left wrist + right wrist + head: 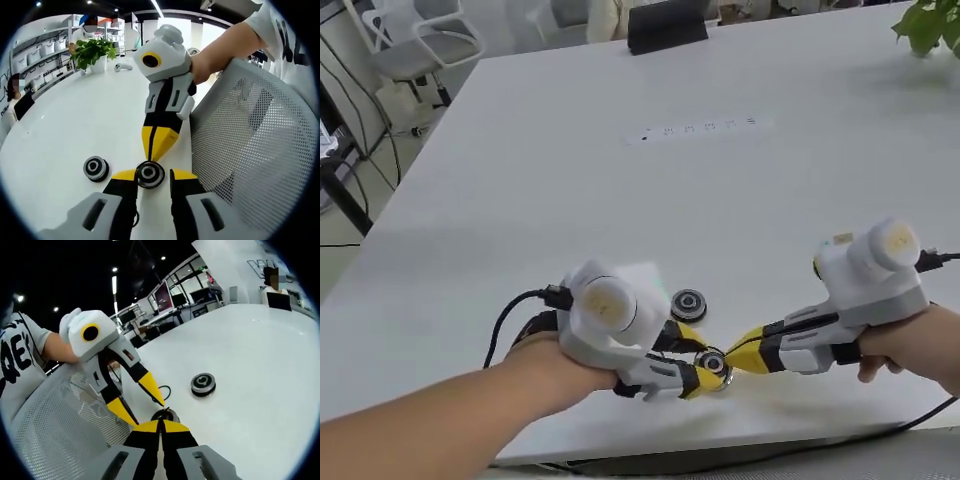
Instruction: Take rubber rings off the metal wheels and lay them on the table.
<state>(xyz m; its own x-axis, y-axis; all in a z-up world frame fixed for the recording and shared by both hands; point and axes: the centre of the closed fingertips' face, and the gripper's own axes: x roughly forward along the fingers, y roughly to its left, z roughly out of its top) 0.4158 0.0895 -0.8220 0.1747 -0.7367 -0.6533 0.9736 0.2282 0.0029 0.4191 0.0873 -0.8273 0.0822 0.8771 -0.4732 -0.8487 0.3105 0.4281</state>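
Left gripper (149,176) gripping wheel (150,172), right gripper (161,423) closed

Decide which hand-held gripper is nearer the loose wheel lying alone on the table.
Left. The left hand-held gripper clasps the other wheel, with one jaw beside the loose wheel; the right hand-held gripper points in from farther off.

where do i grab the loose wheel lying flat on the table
Across its dark outer rim, coming straight down from above: the loose wheel lies flat on the table, hub up, with bare table around it, so jaws can likely straddle it.
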